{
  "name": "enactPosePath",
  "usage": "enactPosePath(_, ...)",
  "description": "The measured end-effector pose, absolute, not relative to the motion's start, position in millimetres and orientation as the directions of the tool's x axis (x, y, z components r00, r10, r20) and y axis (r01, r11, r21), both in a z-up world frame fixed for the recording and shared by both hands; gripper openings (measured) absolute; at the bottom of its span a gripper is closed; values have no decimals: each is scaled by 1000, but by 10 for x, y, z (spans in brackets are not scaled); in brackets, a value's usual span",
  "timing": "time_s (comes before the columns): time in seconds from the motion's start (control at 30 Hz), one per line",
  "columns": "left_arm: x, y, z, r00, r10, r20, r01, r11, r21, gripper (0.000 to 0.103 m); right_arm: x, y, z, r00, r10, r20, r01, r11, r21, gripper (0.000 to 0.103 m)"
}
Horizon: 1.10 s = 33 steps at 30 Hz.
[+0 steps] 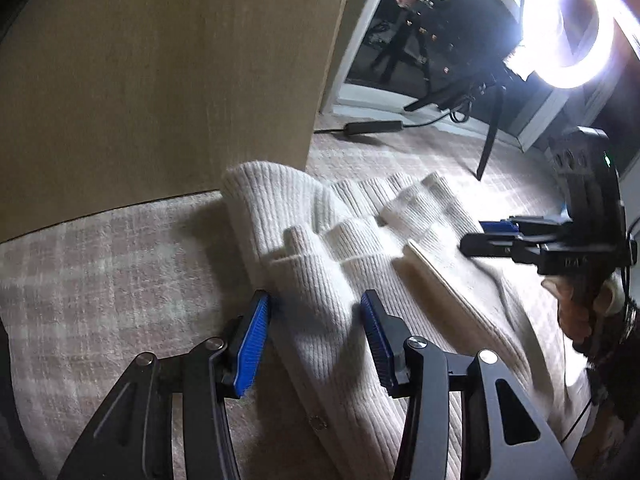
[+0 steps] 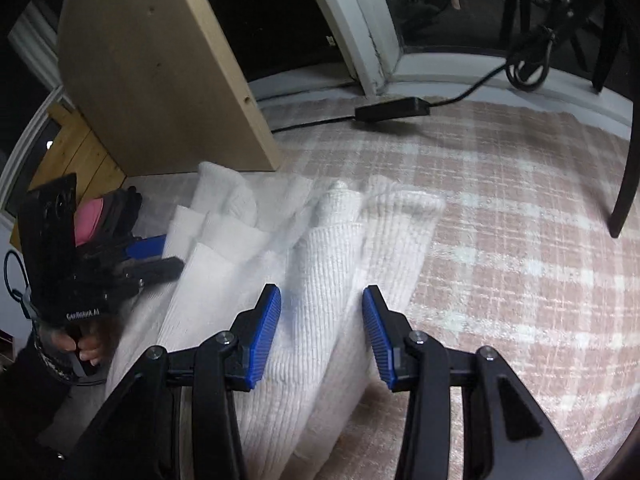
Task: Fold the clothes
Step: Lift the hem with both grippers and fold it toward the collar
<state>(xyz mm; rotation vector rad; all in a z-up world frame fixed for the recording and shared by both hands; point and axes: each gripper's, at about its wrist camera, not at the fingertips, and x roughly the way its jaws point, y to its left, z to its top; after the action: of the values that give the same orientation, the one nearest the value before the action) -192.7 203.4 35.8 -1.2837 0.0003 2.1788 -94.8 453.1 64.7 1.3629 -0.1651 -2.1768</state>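
A cream ribbed knit sweater (image 1: 360, 232) lies bunched in folds on a pink and white plaid rug (image 1: 100, 280). My left gripper (image 1: 316, 320) hangs just over its near left edge, blue pads apart, with a ridge of knit lying loose between them. In the right wrist view the sweater (image 2: 328, 232) runs away from my right gripper (image 2: 322, 312), which stands open astride another fold. Each gripper shows in the other's view: the right gripper (image 1: 476, 236) over the sweater's right side, the left gripper (image 2: 170, 254) at its left, each held by a hand.
A tall pale wooden panel (image 1: 160, 80) stands just behind the sweater. A lit ring light (image 1: 568, 28) on a tripod (image 1: 490, 136) and a black power brick (image 2: 392, 109) with its cable sit by the window. A dark furniture leg (image 2: 628, 184) stands on the rug (image 2: 520, 220) at the right.
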Motion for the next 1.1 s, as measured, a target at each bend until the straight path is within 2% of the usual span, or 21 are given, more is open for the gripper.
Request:
enactPosePath(0.07, -1925, 2032, 388, -364, 483, -796, -503, -822, -268, 36, -924, 4517, 677, -337, -523, -783, 409, -830, 379, 33)
enactPosePath(0.17, -1882, 2092, 407, -381, 469, -797, -529, -818, -229, 32, -909, 4476, 712, -336, -507, -794, 430, -832, 350, 33)
enactPosePath(0.23, -1868, 2168, 404, -395, 462, -794, -549, -812, -199, 25, -923, 4457, 694, -331, -497, -802, 432, -836, 339, 33)
enactPosePath(0.27, -1859, 2197, 396, -400, 466, -789, -560, -806, -191, 11, -924, 4457, 694, -332, -498, -801, 429, -836, 342, 29)
enactPosePath(0.3, -1849, 2225, 389, -405, 470, -784, -571, -800, -184, 10, -924, 4457, 695, -333, -499, -800, 425, -837, 345, 21)
enactPosePath(0.37, -1815, 2217, 411, -419, 472, -776, -570, -802, -179, 10, -913, 4471, 713, -341, -500, -796, 415, -840, 350, 16)
enactPosePath(0.53, -1761, 1991, 642, -432, 545, -719, -542, -794, -276, 10, -789, 4632, 849, -378, -527, -761, 392, -836, 384, 14)
enactPosePath(0.63, -1757, 1983, 707, -442, 545, -712, -562, -787, -254, 10, -799, 4689, 834, -350, -513, -784, 383, -842, 380, 17)
enactPosePath(0.7, -1787, 2039, 640, -429, 536, -727, -564, -788, -249, 10, -824, 4668, 807, -358, -444, -821, 373, -874, 310, 29)
enactPosePath(0.73, -1801, 2058, 601, -421, 533, -734, -563, -788, -250, 10, -811, 4660, 833, -378, -437, -816, 380, -877, 294, 30)
enactPosePath(0.9, -1828, 2103, 492, -400, 527, -750, -560, -788, -255, 10, -822, 4587, 863, -398, -438, -806, 428, -866, 260, 32)
enactPosePath(1.0, -1850, 2102, 474, -391, 528, -754, -558, -787, -262, 10, -944, 4558, 741, -372, -408, -834, 412, -877, 245, 32)
enactPosePath(1.1, -1847, 2098, 461, -389, 527, -755, -558, -787, -262, 10, -990, 4558, 672, -356, -440, -824, 402, -868, 290, 31)
